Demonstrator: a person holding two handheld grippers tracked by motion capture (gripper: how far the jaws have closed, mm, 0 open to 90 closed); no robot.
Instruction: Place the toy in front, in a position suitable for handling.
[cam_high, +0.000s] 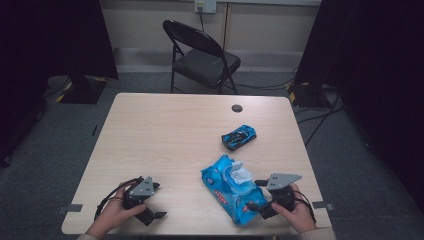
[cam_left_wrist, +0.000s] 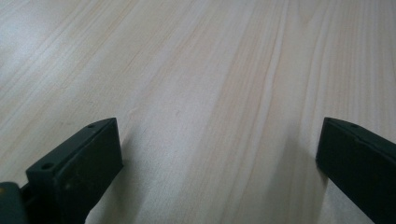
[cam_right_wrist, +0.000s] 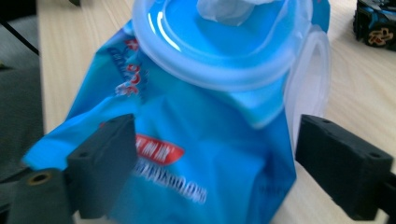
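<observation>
A blue wet-wipes pack (cam_high: 231, 189) lies near the table's front right, its lid flipped open and a white wipe (cam_high: 243, 173) sticking out. My right gripper (cam_high: 256, 195) is at the pack's near end, open. In the right gripper view the gripper (cam_right_wrist: 217, 140) has its jaws on either side of the pack (cam_right_wrist: 210, 88), and the right jaw stands just off the pack's edge. A small blue and black toy car (cam_high: 239, 136) sits beyond the pack; its tail shows as the toy car (cam_right_wrist: 376, 23). My left gripper (cam_high: 159, 200) rests open at the front left; between its jaws the left gripper (cam_left_wrist: 217, 135) has bare wood.
The light wooden table (cam_high: 165, 135) has a round black cable hole (cam_high: 237, 108) near its far edge. A black folding chair (cam_high: 202, 55) stands behind the table. Cables run over the grey floor (cam_high: 320, 117) on the right, and dark curtains hang on both sides.
</observation>
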